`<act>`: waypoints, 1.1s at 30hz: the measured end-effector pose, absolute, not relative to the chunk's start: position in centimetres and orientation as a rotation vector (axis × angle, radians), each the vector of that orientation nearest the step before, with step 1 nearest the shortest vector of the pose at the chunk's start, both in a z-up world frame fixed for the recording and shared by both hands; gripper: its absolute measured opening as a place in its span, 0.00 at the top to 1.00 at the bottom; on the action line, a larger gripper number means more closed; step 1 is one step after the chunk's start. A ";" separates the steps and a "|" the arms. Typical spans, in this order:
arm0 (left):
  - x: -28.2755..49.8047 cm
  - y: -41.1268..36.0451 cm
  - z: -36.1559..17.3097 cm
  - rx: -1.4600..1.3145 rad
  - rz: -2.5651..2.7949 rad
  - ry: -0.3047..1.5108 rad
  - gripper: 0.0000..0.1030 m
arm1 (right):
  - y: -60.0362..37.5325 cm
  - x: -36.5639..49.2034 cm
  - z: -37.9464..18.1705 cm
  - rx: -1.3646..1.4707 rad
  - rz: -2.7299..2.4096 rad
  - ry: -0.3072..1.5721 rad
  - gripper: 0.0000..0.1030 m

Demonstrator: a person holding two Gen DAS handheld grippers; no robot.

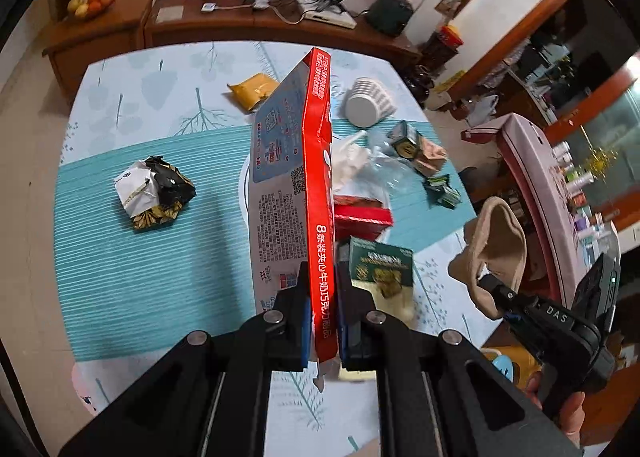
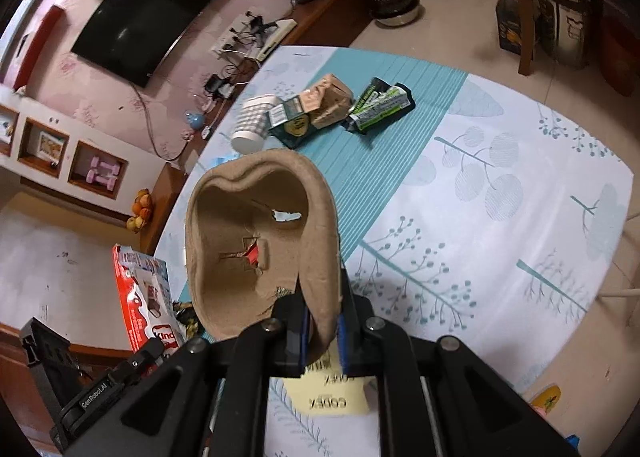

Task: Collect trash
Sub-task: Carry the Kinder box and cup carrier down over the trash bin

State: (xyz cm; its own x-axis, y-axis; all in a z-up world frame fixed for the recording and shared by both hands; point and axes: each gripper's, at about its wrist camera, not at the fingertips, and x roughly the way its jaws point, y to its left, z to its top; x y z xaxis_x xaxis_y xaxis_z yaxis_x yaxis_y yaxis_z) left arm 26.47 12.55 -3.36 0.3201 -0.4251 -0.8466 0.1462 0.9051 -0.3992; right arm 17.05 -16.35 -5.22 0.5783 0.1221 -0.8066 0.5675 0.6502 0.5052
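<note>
1. The left gripper [image 1: 323, 321] is clamped on the narrow edge of a flat red chocolate box [image 1: 308, 185]. It holds the box on edge, upright above the table [image 1: 168, 265], probably because the thin side is the only part the fingers can span.
2. The right gripper [image 2: 323, 321] is pinched on the rim of a torn brown pulp tray [image 2: 260, 241]. The tray hangs clear of the table, its hollow side facing the camera.
3. Both pieces are lifted, so each hand seems to be carrying one item of trash away. No bin is visible.
4. More trash lies on the table: a crumpled black and white wrapper [image 1: 154, 193], a yellow packet [image 1: 254, 91], a tipped paper cup [image 1: 368, 101], a green box [image 1: 380, 263], and small cartons [image 2: 320, 105] beside a green wrapper [image 2: 382, 103].
5. A yellow sticky note [image 2: 328, 393] lies below the right gripper.
</note>
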 end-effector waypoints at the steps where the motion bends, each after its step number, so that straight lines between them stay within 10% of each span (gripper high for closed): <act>1: 26.0 12.6 -3.0 -0.266 -0.385 1.182 0.92 | -16.2 16.7 -4.9 0.840 -0.294 0.937 0.90; 33: -1.7 0.9 3.1 -0.178 -0.374 1.057 0.92 | -18.2 -4.8 0.0 0.678 0.006 0.935 0.90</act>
State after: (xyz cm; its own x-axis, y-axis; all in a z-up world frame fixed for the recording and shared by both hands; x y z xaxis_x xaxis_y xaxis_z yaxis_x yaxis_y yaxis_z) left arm -1.72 0.90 3.13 0.4359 -0.3830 -0.8144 0.2144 0.9231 -0.3193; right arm -4.78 -18.19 -0.04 0.6093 0.2884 -0.7386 0.2782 0.7945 0.5398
